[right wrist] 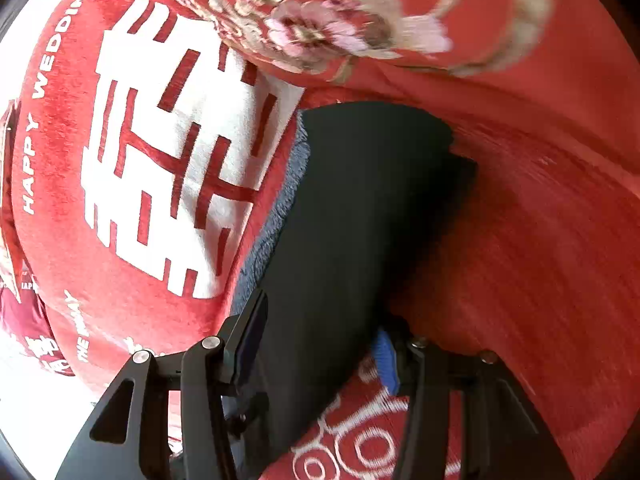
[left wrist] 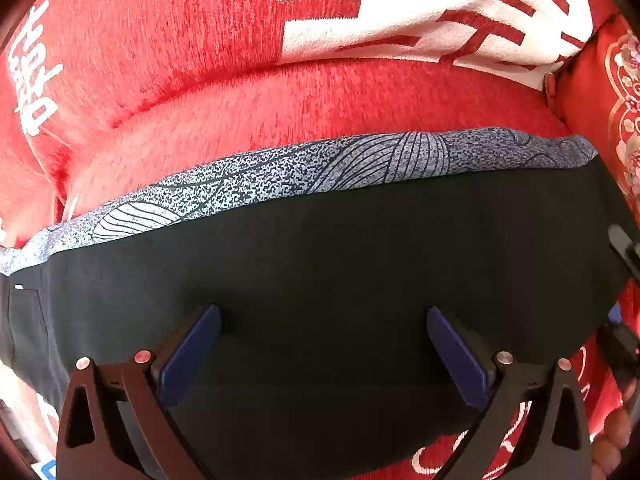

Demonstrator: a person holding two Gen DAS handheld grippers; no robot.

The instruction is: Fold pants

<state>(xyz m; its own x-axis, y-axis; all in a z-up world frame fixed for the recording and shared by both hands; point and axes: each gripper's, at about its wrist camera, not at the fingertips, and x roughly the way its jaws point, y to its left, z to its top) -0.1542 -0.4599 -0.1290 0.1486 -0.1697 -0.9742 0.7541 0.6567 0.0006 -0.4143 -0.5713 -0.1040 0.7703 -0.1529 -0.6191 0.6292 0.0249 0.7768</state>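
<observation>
Black pants [left wrist: 320, 248] lie folded in a long band across the red bedding, on top of a grey-blue patterned cloth [left wrist: 280, 172] that shows along their far edge. My left gripper [left wrist: 324, 344] points down over the pants, open, its blue pads [left wrist: 192, 352] wide apart with nothing pinched. In the right wrist view the pants [right wrist: 360, 200] run away from me, with their near end between the jaws of my right gripper [right wrist: 320, 344]. Those jaws stand half apart, and the pads do not visibly press the fabric.
A red plush blanket [left wrist: 180, 60] with large white characters [right wrist: 160, 160] covers the bed. A red embroidered floral quilt [right wrist: 360, 20] lies bunched along the right and far side [left wrist: 616, 100]. A person's hand [left wrist: 612, 432] shows at the lower right.
</observation>
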